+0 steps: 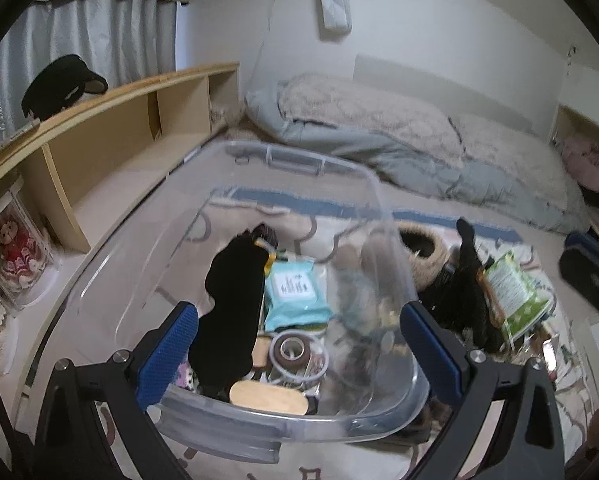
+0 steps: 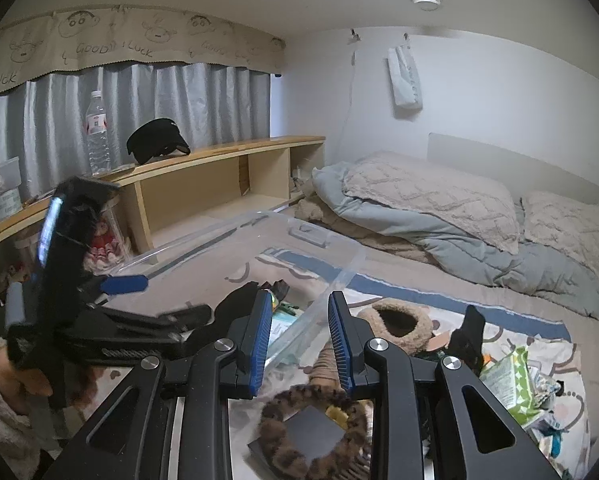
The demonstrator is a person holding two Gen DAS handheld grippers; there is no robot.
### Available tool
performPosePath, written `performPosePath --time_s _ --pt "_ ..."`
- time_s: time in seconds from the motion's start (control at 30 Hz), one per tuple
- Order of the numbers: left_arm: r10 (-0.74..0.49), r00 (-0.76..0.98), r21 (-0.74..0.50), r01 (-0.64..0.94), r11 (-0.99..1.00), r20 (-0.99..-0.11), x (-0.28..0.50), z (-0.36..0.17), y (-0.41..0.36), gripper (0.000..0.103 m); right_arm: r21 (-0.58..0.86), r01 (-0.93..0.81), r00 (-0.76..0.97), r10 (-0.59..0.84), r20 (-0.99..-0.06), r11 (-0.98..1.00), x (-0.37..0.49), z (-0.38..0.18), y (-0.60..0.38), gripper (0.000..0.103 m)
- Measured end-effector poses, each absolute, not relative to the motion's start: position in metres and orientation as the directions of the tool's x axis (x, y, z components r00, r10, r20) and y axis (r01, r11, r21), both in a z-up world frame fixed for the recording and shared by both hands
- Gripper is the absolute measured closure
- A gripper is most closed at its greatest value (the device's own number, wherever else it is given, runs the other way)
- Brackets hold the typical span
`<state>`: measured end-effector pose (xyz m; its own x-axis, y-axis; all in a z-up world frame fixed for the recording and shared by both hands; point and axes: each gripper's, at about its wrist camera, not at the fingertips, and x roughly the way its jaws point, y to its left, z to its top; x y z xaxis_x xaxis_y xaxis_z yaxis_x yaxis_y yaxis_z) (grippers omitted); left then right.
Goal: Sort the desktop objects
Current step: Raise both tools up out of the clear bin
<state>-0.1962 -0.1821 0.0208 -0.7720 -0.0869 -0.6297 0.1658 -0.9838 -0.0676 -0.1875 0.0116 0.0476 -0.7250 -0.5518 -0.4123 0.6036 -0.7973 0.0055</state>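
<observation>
- The clear plastic bin (image 1: 187,248) sits on a patterned blanket (image 1: 291,216) on the bed, just in front of the left gripper (image 1: 295,344); its near rim lies between that gripper's spread blue pads (image 1: 167,344), which touch nothing.
- Inside the bin: a black sock (image 1: 231,312), a pale blue wipes pack (image 1: 295,292), a roll of tape (image 1: 293,350) and a wooden oval piece (image 1: 267,398). The heap under them is too jumbled to name.
- Right of the bin lie a fuzzy tan slipper (image 2: 395,324), another black sock (image 2: 469,336) and a green packet (image 2: 511,380), seen partly through the bin's blurred wall.
- The right gripper (image 2: 297,344) has its fingers part-spread and empty, hovering above a leopard-print scrunchie (image 2: 311,428) lying over a dark flat item, cut off below.
- Beyond: wooden shelf (image 2: 219,156) with a black cap (image 2: 155,140) and water bottle (image 2: 97,132), and pillows (image 2: 431,196).
</observation>
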Motion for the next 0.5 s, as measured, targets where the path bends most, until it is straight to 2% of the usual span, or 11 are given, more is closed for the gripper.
performPosePath --time_s 0.43,0.47,0.5 --pt "-0.077 -0.879 -0.088 0.134 -0.987 -0.470 -0.173 0.047 -0.167 0.001 -0.020 0.535 -0.791 -0.492 -0.365 -0.845 -0.192 0.040 0.057 0.074" --pt "-0.074 -0.884 -0.091 0.130 -0.987 -0.461 -0.172 0.048 -0.166 0.001 -0.021 0.529 -0.794 -0.486 -0.365 -0.848 -0.193 0.039 0.061 0.066" --pt "-0.069 -0.889 -0.094 0.124 -0.988 -0.453 -0.171 0.048 -0.165 0.001 -0.020 0.520 -0.799 -0.477 -0.367 -0.854 -0.193 0.038 0.066 0.042"
